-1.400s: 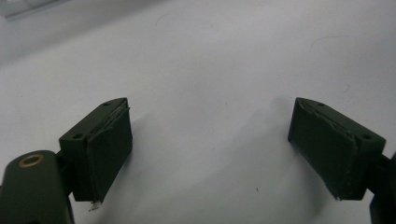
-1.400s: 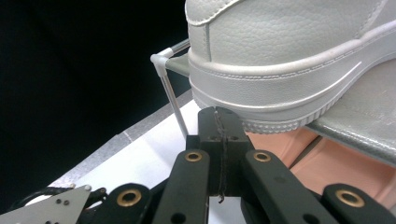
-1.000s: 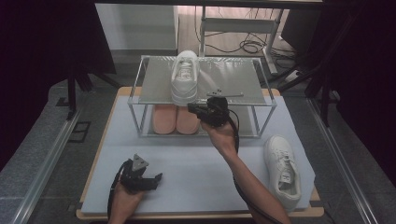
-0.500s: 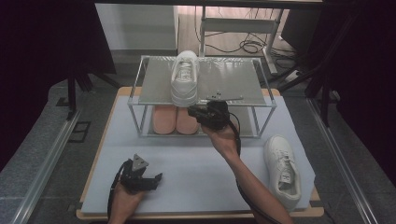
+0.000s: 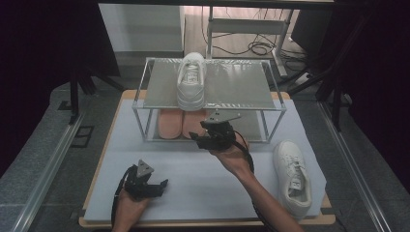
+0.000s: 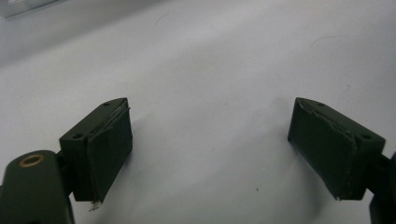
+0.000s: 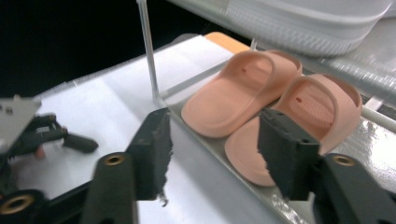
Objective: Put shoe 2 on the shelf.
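— Salmon-pink rubber slides [image 7: 261, 112], a pair, side by side on the lower tier of the clear-shelved metal rack [image 5: 145, 104], toes toward the rack's near edge.

— Which way from the right gripper [image 5: 205, 137]?

— Straight ahead and slightly lower, just beyond the rack's near rail. Long axes running front to back through the rack, roughly in line with the gripper's reach. Nearer slide lying ahead between the two black pads [image 7: 154, 154] in the right gripper view, not touched.

— Jaw state on that side?

— Just been opening; now standing partly apart, nothing between them, nothing held.

— And the left gripper [image 5: 150, 183]?

— Spread wide over bare white table cover [image 6: 210, 70], empty, well in front of the rack and off toward its left corner. Right hand clearly nearer the slides.

— Count of footwear?

— Two pink slides under the rack's top shelf. Two white lace-up sneakers: one [image 5: 191, 79] on the rack's top shelf directly above the slides, one [image 5: 292, 174] on the table cover in front of the rack, to its right.

— Likely next demand?

— Probably a short push forward and down under the top shelf, pads either side of one slide.
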A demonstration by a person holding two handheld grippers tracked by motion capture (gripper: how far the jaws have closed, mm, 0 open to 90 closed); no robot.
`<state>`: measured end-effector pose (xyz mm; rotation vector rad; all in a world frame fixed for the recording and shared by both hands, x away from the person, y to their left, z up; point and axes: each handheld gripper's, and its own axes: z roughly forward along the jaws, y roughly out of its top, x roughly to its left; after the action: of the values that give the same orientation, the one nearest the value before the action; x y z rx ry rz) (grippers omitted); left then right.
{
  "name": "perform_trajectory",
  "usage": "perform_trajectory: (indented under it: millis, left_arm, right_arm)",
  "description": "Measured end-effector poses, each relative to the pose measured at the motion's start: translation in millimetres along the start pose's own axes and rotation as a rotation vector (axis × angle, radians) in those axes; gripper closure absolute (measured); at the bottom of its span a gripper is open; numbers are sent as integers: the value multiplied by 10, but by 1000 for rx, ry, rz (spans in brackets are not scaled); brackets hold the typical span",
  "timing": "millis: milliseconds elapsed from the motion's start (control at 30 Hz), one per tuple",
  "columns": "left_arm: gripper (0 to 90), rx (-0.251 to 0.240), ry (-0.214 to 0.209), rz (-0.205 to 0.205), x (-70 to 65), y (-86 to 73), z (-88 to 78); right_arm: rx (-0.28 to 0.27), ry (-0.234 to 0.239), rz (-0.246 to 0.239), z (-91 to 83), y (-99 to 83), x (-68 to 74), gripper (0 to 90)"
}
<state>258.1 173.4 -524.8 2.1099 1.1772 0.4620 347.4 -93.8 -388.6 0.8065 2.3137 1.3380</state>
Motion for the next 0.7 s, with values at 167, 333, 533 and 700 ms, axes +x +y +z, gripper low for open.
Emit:
perform_trajectory:
  millis: [167,333,533,700]
  left_arm:
    - [139,-1,-1,-2,-2,0,1]
    - [139,0,-1,-1,-1,0,0]
    - [139,1,-1,-1,0,0,0]
    - [139,0,-1,0,0,0,-1]
  right_arm:
    - [17,38,-32,-24,-107,8,338]
    - [49,63,-29,-56,-219,22,232]
    - [72,57,-48,-108,-319,51,166]
    - [121,77,-58,-149,-373,65,137]
